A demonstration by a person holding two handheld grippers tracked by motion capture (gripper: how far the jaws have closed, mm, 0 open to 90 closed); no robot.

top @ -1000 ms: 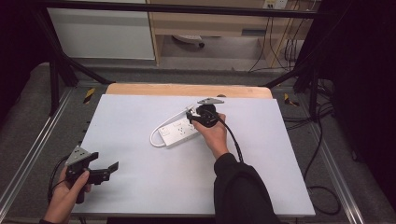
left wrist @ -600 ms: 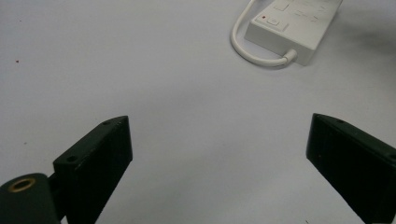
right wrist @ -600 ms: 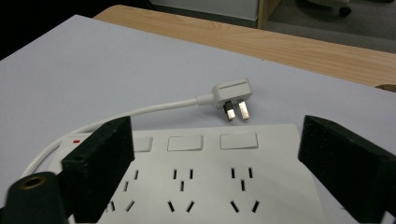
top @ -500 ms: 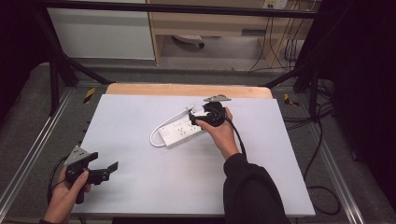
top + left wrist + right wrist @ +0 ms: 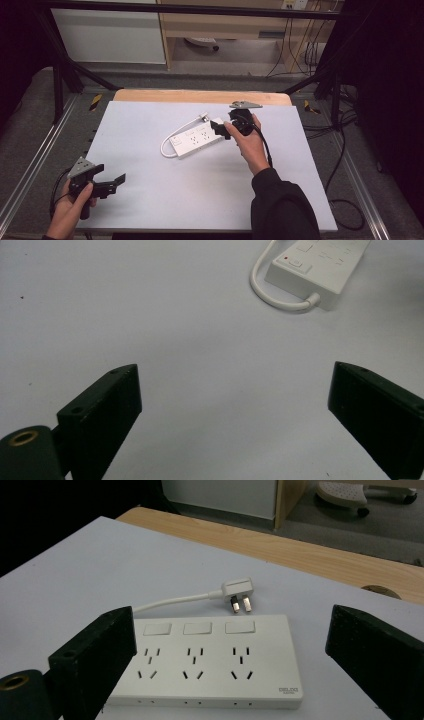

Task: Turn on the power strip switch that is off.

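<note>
We see the white power strip lying flat near the middle of the grey table, slanted, with its thin cord looping out of the near-left end and running behind it to the plug, which lies on its side just beyond the far edge, prongs bare. Our right gripper hovers at the strip's right end, its jaws spread wide; in the right gripper view they frame the strip's short end and hold nothing. We judge the step in hand to be the approach for a grasp on the strip. The next move calls for lowering the jaws over that end squarely and closing on the sides, clear of the plug. Our left gripper rests well apart at the table's near-left corner, jaws likewise wide apart and idle.
</note>
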